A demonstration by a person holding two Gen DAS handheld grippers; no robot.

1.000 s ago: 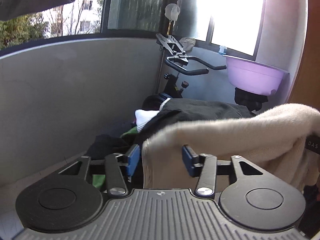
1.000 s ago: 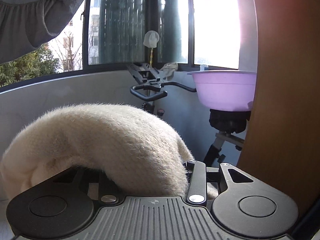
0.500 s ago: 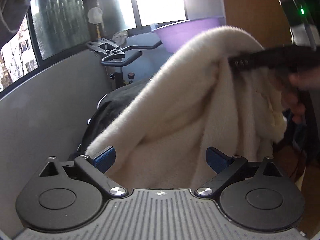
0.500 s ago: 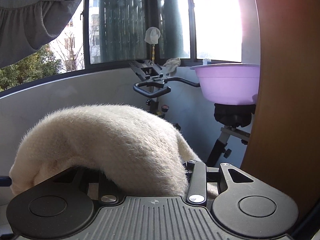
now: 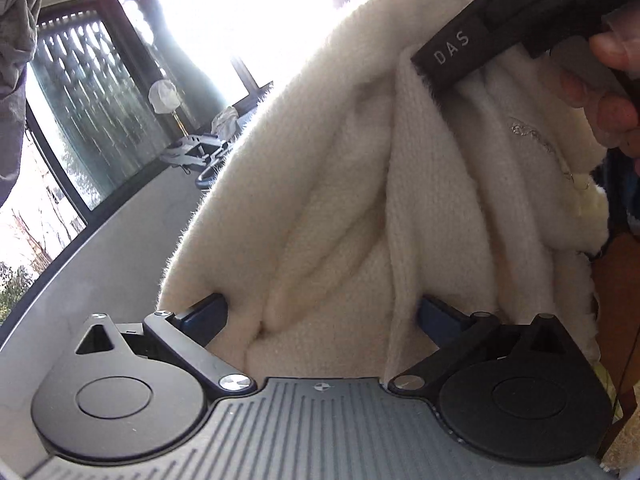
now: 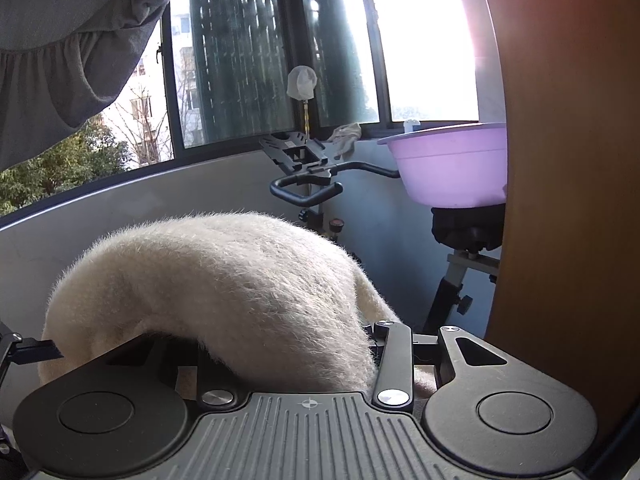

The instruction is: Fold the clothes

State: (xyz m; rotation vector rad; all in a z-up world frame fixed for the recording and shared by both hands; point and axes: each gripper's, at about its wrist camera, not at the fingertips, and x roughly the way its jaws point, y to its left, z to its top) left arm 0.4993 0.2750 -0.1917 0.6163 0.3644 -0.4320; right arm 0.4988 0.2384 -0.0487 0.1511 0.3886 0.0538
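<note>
Through the left wrist camera, the cream sweater (image 5: 332,208) is filling the frame, hanging in soft folds straight ahead of the left gripper (image 5: 322,314). That gripper's blue pads (image 5: 206,314) are standing wide apart, and the knit is sagging down between them; nothing is being pinched there. Up at top right, the right gripper (image 5: 516,12), black and marked DAS, is pressing into the top of the sweater, and a hand (image 5: 612,92) is curling around its handle. Behind it all, bright windows (image 5: 224,12) are glaring.

Over on the right wrist camera, the sweater (image 6: 224,288) is draping right over the right gripper (image 6: 288,360), a fuzzy hump covering the fingertips. The linkage arms are sitting drawn close in, and the fabric is held up off them, so the grip looks clamped on the knit. At the left edge, a tip of the left gripper (image 6: 28,350) is poking in beside the sweater. Beyond, an exercise bike (image 6: 308,184) is standing by the wall, a purple basin (image 6: 448,168) is resting on its seat, and grey cloth (image 6: 68,36) is hanging overhead.
</note>
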